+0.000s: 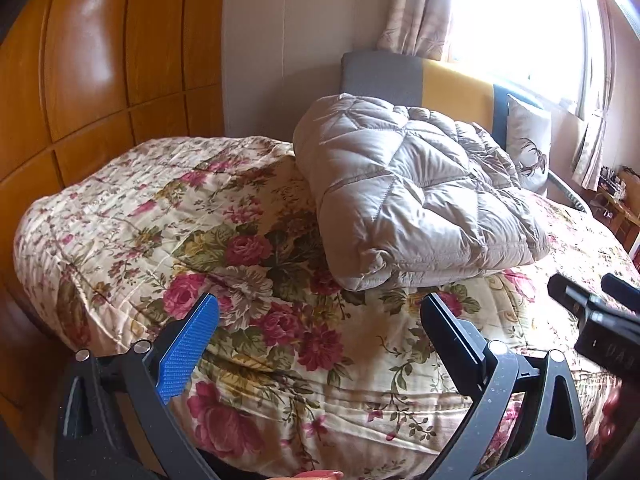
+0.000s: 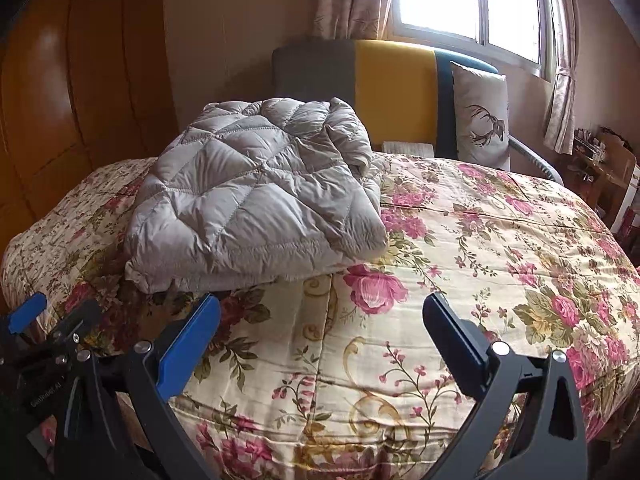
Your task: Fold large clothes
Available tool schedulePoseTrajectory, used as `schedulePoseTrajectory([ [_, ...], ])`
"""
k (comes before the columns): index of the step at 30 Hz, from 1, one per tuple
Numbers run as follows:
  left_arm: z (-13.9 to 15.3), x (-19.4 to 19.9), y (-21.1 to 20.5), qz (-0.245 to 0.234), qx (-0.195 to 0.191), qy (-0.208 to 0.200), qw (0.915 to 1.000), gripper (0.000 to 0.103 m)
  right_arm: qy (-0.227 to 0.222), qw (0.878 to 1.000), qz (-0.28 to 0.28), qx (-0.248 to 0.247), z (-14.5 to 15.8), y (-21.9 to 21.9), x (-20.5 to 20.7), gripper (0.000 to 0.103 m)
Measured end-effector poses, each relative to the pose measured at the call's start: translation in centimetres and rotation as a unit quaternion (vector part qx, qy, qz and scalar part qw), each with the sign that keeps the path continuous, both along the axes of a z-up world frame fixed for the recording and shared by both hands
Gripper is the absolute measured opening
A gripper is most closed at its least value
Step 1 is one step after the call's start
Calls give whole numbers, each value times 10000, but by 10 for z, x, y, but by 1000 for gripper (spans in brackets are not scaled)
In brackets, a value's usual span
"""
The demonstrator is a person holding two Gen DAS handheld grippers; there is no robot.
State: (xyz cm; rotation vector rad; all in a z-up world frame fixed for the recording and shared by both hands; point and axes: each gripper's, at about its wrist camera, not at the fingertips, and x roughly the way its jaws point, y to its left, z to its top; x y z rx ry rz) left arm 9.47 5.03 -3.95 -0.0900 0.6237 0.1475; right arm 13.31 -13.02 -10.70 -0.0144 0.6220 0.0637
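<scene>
Both my claws spread wide, empty, above the floral bedspread (image 2: 460, 240).
Left gripper (image 1: 320, 312) and right gripper (image 2: 320, 312) face the folded grey quilted jacket (image 1: 412, 196).

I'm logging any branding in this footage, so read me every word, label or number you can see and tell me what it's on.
Left tongs, seen in the right wrist view: faint pale lettering on the black body, too small and blurred to read.
Right tongs, seen in the left wrist view: dim marks on the black body, unreadable.
Pillow: an antler drawing only, no words.
Nothing else carries text.
</scene>
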Motion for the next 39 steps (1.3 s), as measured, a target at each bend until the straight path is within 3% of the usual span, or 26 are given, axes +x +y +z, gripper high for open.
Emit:
schedulePoseTrajectory([
  [39, 3, -3, 2, 33, -79, 25, 10000, 100, 93, 9999, -101, 70, -6, -9, -2, 101],
])
